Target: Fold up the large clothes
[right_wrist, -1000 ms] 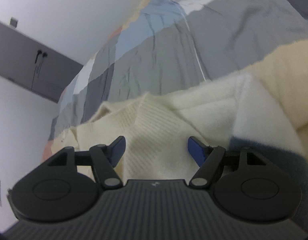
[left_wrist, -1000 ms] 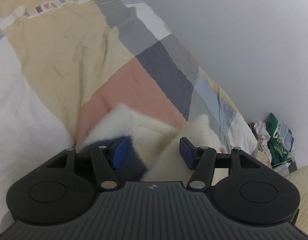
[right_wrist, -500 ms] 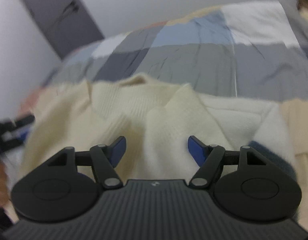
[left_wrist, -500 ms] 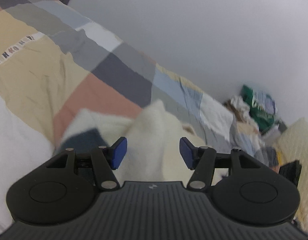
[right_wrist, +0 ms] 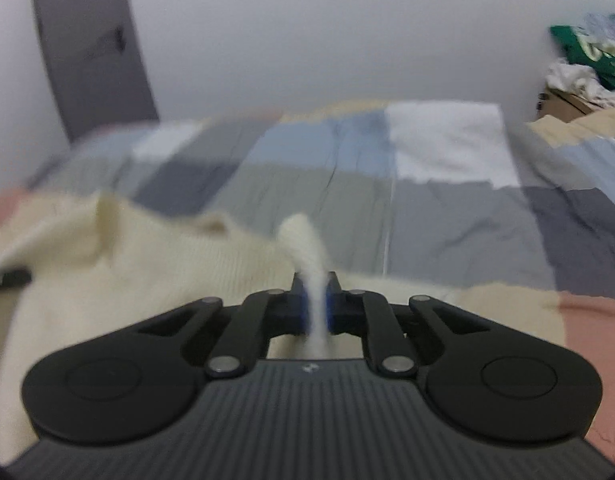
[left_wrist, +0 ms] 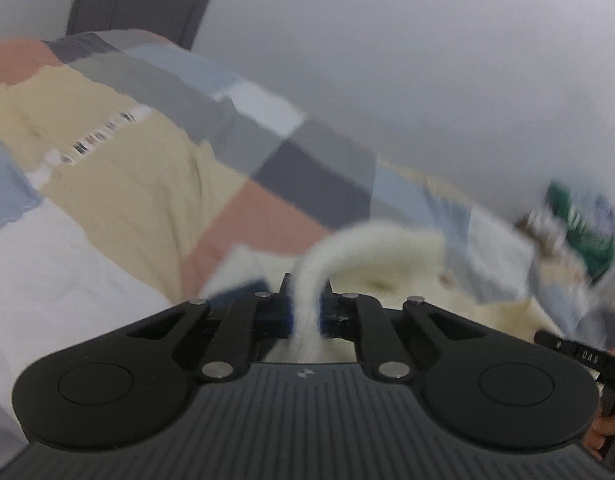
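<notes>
Currently, grip state, left: the left hand-held gripper (left_wrist: 305,312) is clamped on a raised ridge of the cream sweater (left_wrist: 371,248); the knit is pinched between the blue pads and arches up and over to the right.
Grip state, right: the right hand-held gripper (right_wrist: 316,312) is likewise closed on a pinch of the same sweater (right_wrist: 119,264), with a tuft standing up just beyond the pads.
Garment location: the sweater is spread on the bed's patchwork duvet (right_wrist: 339,196); a dark blue patch of it (left_wrist: 243,290) is seen just left of the left grip.
Governing relation: from the right grip, the bulk of the cloth is laid out to the left; from the left grip, it extends forward and to the right. The garment's long axis is therefore judged to run between the two grips.
Nearer hand: neither is favoured; both are already attached.
Next move, judged: both pinches are to be lifted and carried together across the body, held level so the fold line is kept straight.
Risk, judged: a thick knit may slip from a shallow pinch.
Image quality: both views are motion-blurred; fine detail cannot be confirmed.
</notes>
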Demonstrator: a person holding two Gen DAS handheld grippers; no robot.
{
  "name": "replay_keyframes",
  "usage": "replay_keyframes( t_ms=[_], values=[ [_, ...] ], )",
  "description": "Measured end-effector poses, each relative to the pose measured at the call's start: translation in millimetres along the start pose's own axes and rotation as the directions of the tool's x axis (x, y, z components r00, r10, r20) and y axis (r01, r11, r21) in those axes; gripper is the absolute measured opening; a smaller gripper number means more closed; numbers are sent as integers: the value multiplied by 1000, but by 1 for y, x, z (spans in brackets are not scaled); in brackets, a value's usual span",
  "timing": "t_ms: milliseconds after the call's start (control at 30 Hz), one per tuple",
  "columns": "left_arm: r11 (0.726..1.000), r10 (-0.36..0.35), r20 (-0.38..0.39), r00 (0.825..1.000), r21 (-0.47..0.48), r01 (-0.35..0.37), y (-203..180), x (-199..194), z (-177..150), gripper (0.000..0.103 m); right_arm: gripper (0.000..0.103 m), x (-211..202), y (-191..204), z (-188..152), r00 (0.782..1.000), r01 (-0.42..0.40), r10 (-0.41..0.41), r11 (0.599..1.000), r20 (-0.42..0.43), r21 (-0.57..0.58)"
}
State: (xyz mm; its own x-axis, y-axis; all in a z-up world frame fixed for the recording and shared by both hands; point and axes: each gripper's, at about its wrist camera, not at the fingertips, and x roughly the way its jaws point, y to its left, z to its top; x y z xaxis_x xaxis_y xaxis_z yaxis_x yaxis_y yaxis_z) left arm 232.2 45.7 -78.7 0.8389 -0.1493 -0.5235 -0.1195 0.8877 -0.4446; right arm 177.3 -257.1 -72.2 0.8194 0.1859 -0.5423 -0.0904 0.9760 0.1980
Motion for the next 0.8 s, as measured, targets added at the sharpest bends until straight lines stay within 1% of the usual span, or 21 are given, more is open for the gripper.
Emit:
replay_keyframes(
  t_ms=[67,133,267,333,400,433,500,533,600,667,733,800],
  values=[
    [999,-28,34,999,-32,29,8,-17,5,11,12,-15,-15,10,998,-30,28,998,47,53],
    [998,-49,80,996,-39,52,14,-32,8,11,11,-27,-29,18,994,-52,43,994,97,92],
    [992,-82,147,986,-81,94,25,-53,19,11,11,-43,-65,30,979,-109,72,976,190,189],
    [992,-81,157,984,-82,94,28,-52,25,11,11,-43,-78,34,972,-133,81,964,222,231],
    [995,-60,134,989,-74,70,28,-42,28,11,11,-32,-84,36,970,-149,92,955,224,257],
    [996,-44,113,993,-71,52,29,-33,29,11,11,-21,-85,38,975,-140,88,956,203,258],
    [998,-11,61,998,-65,15,30,-12,28,11,11,2,-83,37,989,-94,63,966,136,240],
    [998,2,34,999,-59,0,31,0,27,11,11,17,-81,34,995,-63,44,974,93,220],
    [998,48,-26,999,-42,-49,33,27,23,11,11,36,-80,24,1000,-5,3,979,11,204],
    [997,73,-69,995,-33,-75,36,47,18,12,11,59,-87,14,997,40,-23,971,-77,234],
    [996,87,-102,991,-23,-90,38,59,15,12,12,71,-92,6,994,60,-36,970,-104,235],
    [995,94,-115,989,-11,-96,39,65,13,13,12,81,-94,0,991,69,-40,971,-128,230]
  ],
)
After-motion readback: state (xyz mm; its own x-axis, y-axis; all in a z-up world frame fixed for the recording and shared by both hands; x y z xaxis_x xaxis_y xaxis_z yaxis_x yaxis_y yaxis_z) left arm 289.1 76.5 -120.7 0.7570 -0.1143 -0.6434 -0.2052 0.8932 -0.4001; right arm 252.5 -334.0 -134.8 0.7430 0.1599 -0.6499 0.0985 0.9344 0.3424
